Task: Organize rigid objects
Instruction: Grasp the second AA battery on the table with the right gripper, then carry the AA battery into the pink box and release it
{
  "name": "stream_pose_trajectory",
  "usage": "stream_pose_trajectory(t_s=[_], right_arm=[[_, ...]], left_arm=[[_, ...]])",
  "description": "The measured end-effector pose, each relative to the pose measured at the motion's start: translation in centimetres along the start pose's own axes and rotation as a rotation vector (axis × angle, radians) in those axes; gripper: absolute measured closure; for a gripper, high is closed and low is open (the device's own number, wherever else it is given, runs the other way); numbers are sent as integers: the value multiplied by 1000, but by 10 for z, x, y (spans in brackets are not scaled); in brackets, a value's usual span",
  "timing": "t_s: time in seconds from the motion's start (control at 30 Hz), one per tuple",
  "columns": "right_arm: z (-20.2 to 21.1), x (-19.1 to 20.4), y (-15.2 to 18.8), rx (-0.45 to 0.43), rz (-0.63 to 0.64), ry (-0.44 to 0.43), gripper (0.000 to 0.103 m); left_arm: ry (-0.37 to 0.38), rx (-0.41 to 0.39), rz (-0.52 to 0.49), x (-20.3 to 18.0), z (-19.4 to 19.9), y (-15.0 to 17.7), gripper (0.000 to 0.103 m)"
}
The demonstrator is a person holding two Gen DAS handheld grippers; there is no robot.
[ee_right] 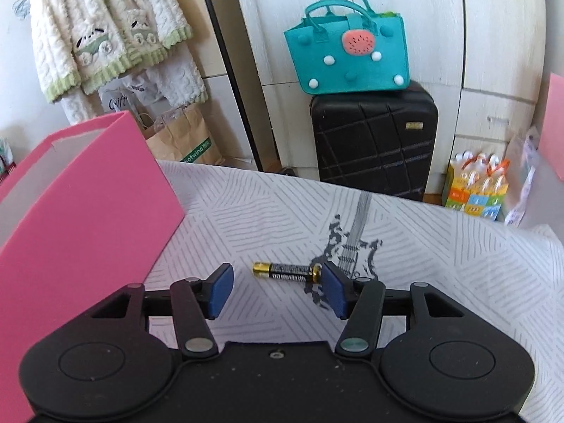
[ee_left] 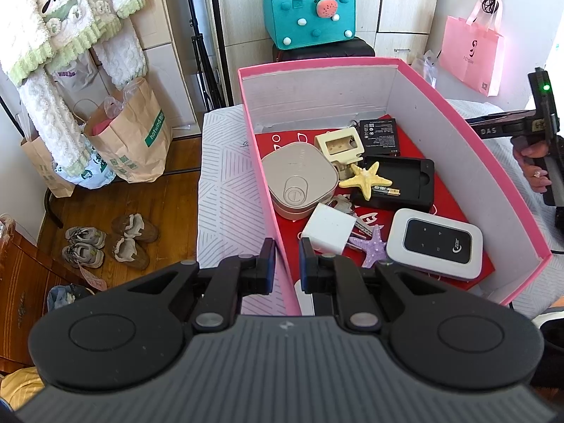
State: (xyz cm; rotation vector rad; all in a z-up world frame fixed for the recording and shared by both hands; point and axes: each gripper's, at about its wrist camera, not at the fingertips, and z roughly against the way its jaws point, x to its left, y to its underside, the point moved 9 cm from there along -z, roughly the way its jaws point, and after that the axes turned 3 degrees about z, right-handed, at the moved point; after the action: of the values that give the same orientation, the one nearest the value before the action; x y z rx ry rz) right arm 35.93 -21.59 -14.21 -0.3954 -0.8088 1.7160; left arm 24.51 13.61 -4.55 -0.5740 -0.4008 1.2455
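A pink box [ee_left: 440,84] stands on the patterned cloth and holds several rigid objects: a beige case [ee_left: 299,179], a white charger cube [ee_left: 329,227], a white pocket router [ee_left: 435,243], a yellow starfish [ee_left: 366,178], a purple starfish [ee_left: 373,246], a black charger [ee_left: 405,179] and a battery pack [ee_left: 379,134]. My left gripper [ee_left: 286,264] straddles the box's near left wall, jaws a narrow gap apart around it. My right gripper [ee_right: 275,290] is open over the cloth. A black-and-gold battery [ee_right: 287,270] lies on the cloth just beyond its fingertips, one end by the right finger [ee_right: 333,290].
The pink box's outer wall [ee_right: 81,218] stands to the left of my right gripper. A black suitcase [ee_right: 375,141] with a teal bag [ee_right: 352,56] on it stands beyond the cloth's far edge. Paper bags [ee_left: 134,137] and shoes [ee_left: 109,239] sit on the wooden floor at left.
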Motion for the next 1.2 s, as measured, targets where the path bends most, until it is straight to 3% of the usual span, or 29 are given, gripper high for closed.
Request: stream_pose_trajectory(t_s=[0.07, 0.13, 0.2, 0.3, 0.43, 0.67, 0.87, 1.0, 1.2], right_arm=[[-3, 4, -1, -6, 43, 41, 44], [-4, 10, -2, -31, 157, 119, 55], [-2, 9, -2, -34, 179, 148, 55], [2, 7, -2, -20, 119, 88, 55], [18, 12, -4, -47, 125, 86, 55], [71, 57, -25, -144, 102, -92, 55], [111, 129, -35, -208, 259, -256, 55], [102, 161, -26, -192, 442, -196, 55], [95, 187, -17, -147, 519, -256, 55]], left_arm=[[0, 1, 0, 0, 0, 0, 91], [0, 1, -1, 1, 0, 0, 91], [2, 4, 1, 2, 0, 0, 91], [-1, 4, -4, -2, -1, 2, 91], [-2, -1, -4, -4, -1, 2, 91], [2, -5, -1, -3, 1, 2, 91], [4, -7, 0, -4, 1, 2, 91], [6, -11, 0, -3, 2, 0, 91], [8, -10, -7, -4, 1, -1, 91]])
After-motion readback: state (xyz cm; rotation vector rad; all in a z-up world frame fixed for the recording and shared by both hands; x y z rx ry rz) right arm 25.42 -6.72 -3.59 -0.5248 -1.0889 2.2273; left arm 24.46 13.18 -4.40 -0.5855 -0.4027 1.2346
